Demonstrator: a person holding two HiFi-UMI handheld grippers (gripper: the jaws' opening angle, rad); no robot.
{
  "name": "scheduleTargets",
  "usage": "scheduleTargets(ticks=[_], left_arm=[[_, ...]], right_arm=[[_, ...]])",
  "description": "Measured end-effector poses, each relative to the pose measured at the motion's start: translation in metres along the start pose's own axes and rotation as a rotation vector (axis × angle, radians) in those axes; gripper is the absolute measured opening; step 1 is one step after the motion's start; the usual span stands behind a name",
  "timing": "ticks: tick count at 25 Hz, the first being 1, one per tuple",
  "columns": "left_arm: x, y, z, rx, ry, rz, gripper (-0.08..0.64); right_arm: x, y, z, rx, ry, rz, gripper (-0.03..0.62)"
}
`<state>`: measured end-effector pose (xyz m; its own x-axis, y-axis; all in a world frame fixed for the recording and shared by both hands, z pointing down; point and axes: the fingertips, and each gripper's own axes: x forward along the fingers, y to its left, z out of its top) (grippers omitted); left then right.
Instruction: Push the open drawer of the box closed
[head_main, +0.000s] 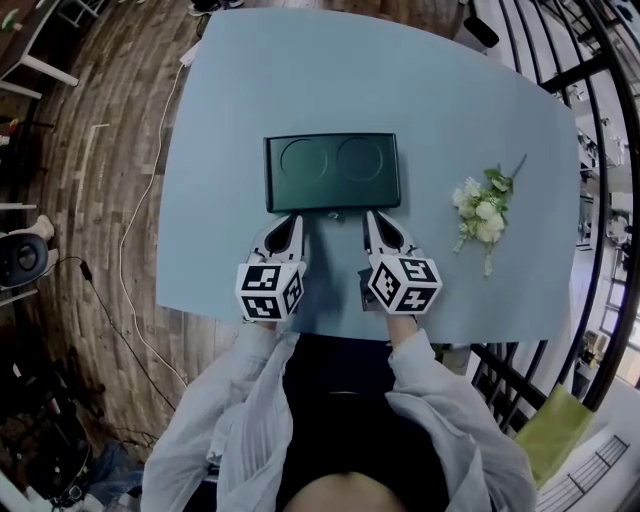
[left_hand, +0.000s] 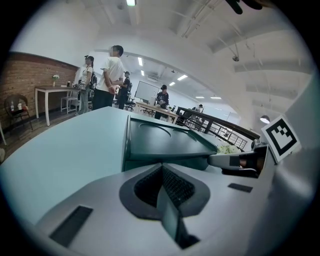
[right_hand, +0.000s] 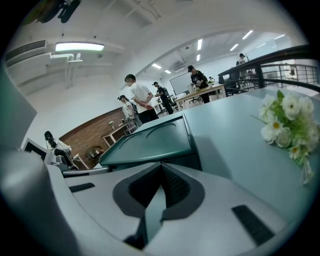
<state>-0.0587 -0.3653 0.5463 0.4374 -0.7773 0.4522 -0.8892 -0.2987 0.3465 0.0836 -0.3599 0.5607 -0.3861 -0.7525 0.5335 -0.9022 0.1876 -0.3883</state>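
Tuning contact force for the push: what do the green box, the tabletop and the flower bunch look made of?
Green box: likely moulded plastic, dark, satin finish; smooth faces, soft sheen, two pressed-in circles on the lid.
Tabletop: pale blue, matte and uniform, probably laminate or painted board; can't tell which.
Flower bunch: white blooms, green leaves; real or artificial is unclear.
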Motion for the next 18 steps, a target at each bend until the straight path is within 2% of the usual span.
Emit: scheduleTargets(ticks=[7, 12, 15, 18], left_arm=[[0.001, 0.001, -0.001, 0.010, -0.001, 0.004, 0.015], [-0.007, 0.003, -0.014, 0.047, 0.074, 0.034, 0.017], [-0.027, 0.001, -0.016, 0.062, 0.052, 0.038, 0.017], [-0.048, -0.005, -0.015, 0.052, 0.005, 0.007, 0.017]], right_arm=[[0.002, -0.001, -0.001, 0.000, 0.000, 0.004, 0.006], [-0.011, -0.001, -0.006, -0.027, 0.010, -0.010, 0.006], [-0.031, -0.002, -0.008, -0.020, -0.014, -0.017, 0.006], [-0.055, -0.002, -0.011, -0.019, -0.049, -0.023, 0.006]])
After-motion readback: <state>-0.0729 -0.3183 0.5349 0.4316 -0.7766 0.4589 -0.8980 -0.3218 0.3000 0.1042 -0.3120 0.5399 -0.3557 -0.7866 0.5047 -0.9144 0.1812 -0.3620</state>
